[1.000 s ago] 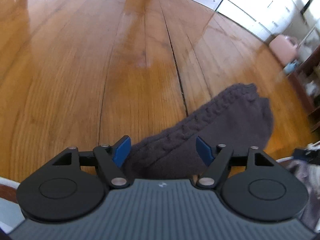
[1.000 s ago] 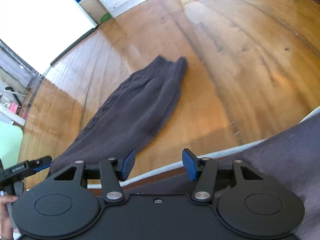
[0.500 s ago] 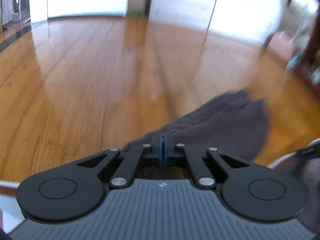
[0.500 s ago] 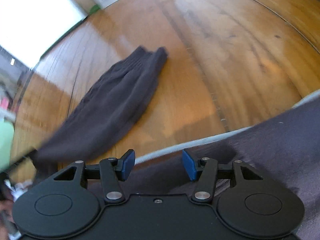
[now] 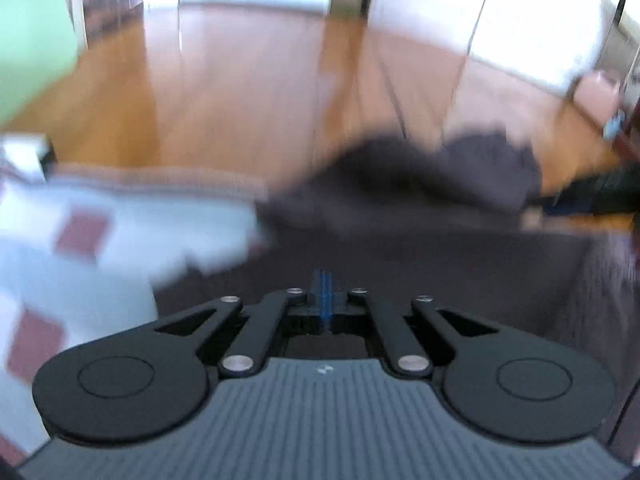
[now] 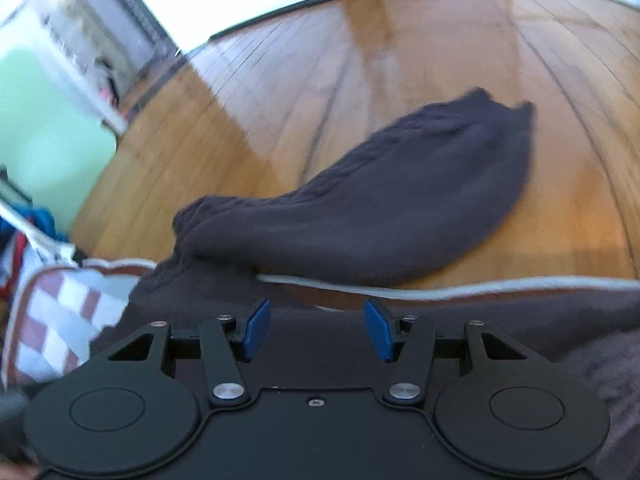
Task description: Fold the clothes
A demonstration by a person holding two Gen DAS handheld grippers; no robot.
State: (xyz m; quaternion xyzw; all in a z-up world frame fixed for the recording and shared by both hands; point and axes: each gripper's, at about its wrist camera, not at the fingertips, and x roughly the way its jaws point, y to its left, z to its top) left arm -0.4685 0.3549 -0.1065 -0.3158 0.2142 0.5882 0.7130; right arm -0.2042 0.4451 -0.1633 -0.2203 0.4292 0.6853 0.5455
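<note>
The left hand-held gripper [image 5: 323,294] has just clenched: a second ago its blue pads stood apart around the dark grey cable-knit sweater sleeve [image 6: 400,200], and now they meet tight at lower centre of its view. Blur hides whether any knit is pinched between them. I'd judge the sleeve is being drawn inward for a fold. The right hand-held gripper [image 6: 316,330] stays released, empty above the sweater's body. The sleeve lies on the glossy wooden floor [image 6: 400,60], its long axis diagonal, cuff pointing to the upper right, shoulder end at the red-and-white checked mat [image 6: 60,320] at lower left.
</note>
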